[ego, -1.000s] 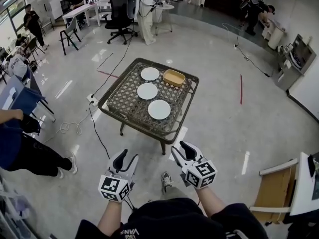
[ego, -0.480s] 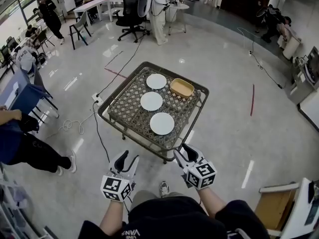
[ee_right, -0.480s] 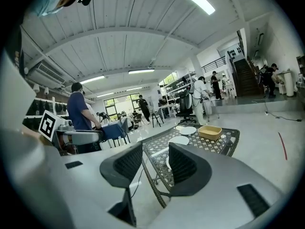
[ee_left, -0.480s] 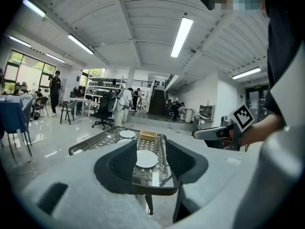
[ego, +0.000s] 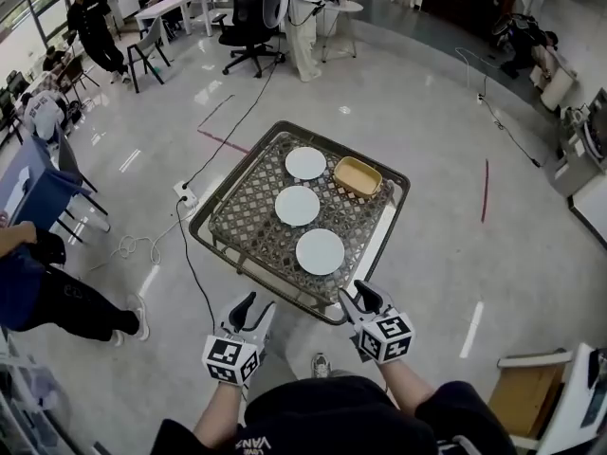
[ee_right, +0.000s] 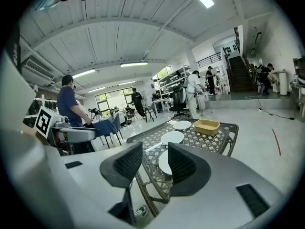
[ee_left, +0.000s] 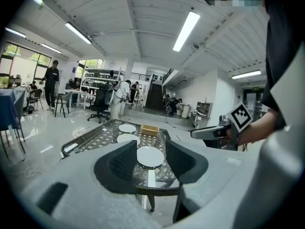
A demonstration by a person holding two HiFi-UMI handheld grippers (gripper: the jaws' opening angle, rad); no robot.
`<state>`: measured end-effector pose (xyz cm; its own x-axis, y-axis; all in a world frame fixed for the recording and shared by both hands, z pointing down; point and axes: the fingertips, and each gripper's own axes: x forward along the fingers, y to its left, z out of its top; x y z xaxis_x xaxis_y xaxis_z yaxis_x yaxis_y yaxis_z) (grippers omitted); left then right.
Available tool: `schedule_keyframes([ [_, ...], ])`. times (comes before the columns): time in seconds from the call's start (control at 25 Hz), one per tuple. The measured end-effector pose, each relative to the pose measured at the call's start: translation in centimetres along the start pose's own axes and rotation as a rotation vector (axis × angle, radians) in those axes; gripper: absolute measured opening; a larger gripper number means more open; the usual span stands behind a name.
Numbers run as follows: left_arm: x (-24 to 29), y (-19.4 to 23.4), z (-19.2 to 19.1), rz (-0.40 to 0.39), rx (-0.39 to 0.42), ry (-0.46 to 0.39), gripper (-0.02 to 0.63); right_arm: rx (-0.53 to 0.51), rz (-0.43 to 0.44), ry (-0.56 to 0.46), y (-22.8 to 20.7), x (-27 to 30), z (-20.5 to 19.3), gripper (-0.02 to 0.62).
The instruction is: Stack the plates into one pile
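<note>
Nearest, low in the head view: left gripper [ego: 256, 303] and right gripper [ego: 358, 295] side by side at the near edge of the table [ego: 203, 218]; down on the floor between them, one shoe [ego: 321, 363]. Left gripper: jaws parted about halfway, nothing gripped, only open air between the pads, with the near plate [ego: 320, 251] framed well beyond them. Right gripper: likewise part open and empty, pointing over the table's woven rim toward the same plate. On the lattice top, three white plates lying flat in a row from near to far, each apart from the next, none stacked: near plate toward the near right; middle plate [ego: 298, 206] at the centre; far plate [ego: 305, 163] by the far edge. Just right of the far plate, a shallow yellow tray [ego: 358, 176], apart from it. Left of the table, a power strip [ego: 183, 194] on the floor with a black cable [ego: 193, 263] running past the table's left side. Farther off, at the far left, an office chair [ego: 242, 12] and desks; off to the right, a red strip [ego: 486, 190] on the floor.
</note>
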<state>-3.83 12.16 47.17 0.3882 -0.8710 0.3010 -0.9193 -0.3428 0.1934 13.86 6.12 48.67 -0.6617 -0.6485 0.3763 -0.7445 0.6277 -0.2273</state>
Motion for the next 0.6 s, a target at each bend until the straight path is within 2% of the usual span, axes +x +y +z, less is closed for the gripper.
schedule_keyframes([
  [0.32,4.4,4.6,1.7,-0.195,0.068,0.091,0.184,0.101,-0.191,-0.025,-0.8,4.8,1.1,0.156],
  [0.6,7.9,7.6,1.9,-0.368,0.129,0.150,0.184,0.185,-0.357,-0.057,-0.6,7.5,0.6,0.156],
])
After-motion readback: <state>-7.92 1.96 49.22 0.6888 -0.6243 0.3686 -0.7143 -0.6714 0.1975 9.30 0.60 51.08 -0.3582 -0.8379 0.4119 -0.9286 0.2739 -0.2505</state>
